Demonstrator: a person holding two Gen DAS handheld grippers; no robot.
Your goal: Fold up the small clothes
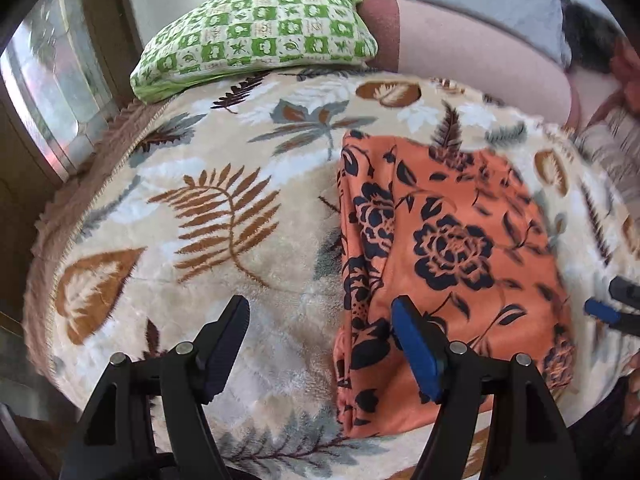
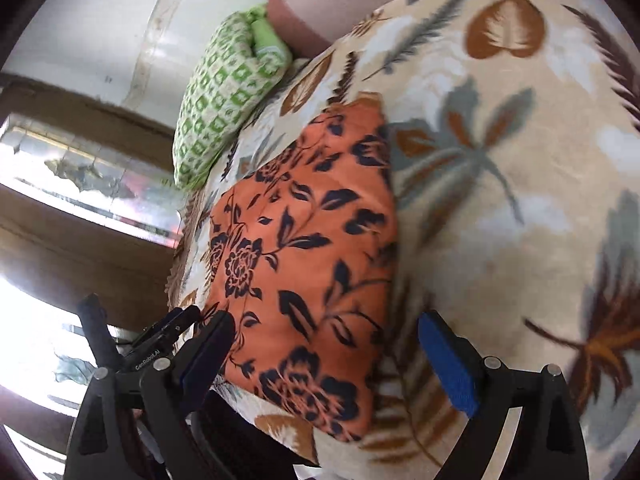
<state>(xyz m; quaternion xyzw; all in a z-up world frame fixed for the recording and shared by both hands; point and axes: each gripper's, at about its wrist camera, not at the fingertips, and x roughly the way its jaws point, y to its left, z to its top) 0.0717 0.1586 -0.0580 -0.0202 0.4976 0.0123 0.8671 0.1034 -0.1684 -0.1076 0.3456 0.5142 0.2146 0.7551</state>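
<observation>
A folded orange garment with a dark navy flower print lies flat on a cream blanket patterned with brown and grey leaves, spread over a bed. In the left wrist view the garment sits to the right of centre, its left edge bunched into a thicker fold.

The left claw hangs over the near edge of the blanket with its jaws spread wide and nothing between them; the right blue pad overlaps the garment's near left corner in the picture, though whether it touches the cloth is hard to tell.

The right claw is also open and empty, one finger over the garment's left edge, the other over the bare blanket to its right. Its fingertips show at the right edge of the left view.

A green checked pillow rests at the far left of the bed, beside a pink bolster.
</observation>
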